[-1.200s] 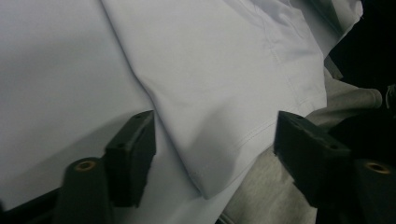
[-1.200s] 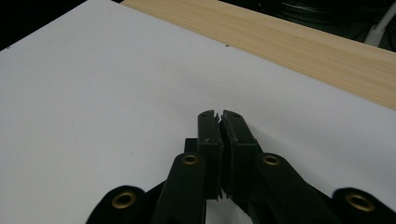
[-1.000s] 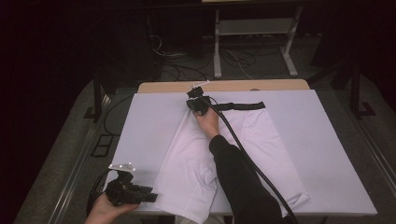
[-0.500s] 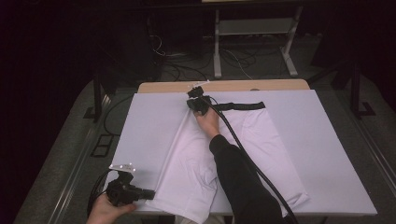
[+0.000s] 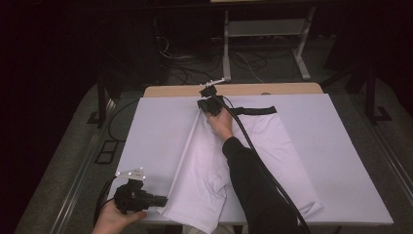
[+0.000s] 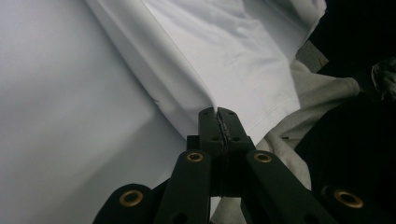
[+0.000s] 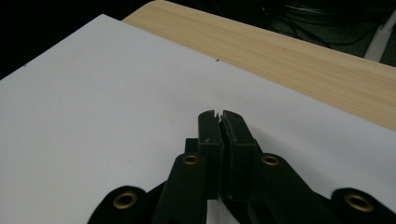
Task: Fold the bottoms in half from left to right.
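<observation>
A white garment (image 5: 277,146) with a black waistband (image 5: 253,110) lies spread on the white-covered table (image 5: 156,126). At the near left, my left gripper (image 5: 164,200) is shut on the garment's lower hem corner. In the left gripper view the cloth (image 6: 224,51) runs up from the pinched tips (image 6: 217,112). My right gripper (image 5: 202,103) sits at the far end on the garment's top left corner, beside the waistband. Its jaws (image 7: 219,115) are shut with a thin white sliver of cloth between them. The right forearm in a black sleeve (image 5: 248,175) lies over the garment.
A bare wooden strip (image 5: 272,89) edges the table's far side. Behind it stand a metal stand (image 5: 263,29) and floor cables (image 5: 195,61). The right gripper's cable (image 5: 263,161) trails over the garment. A table leg (image 5: 101,97) stands at the left.
The left gripper's jaws have closed on the hem corner and lifted it slightly. The right gripper and arm have stayed in place.
</observation>
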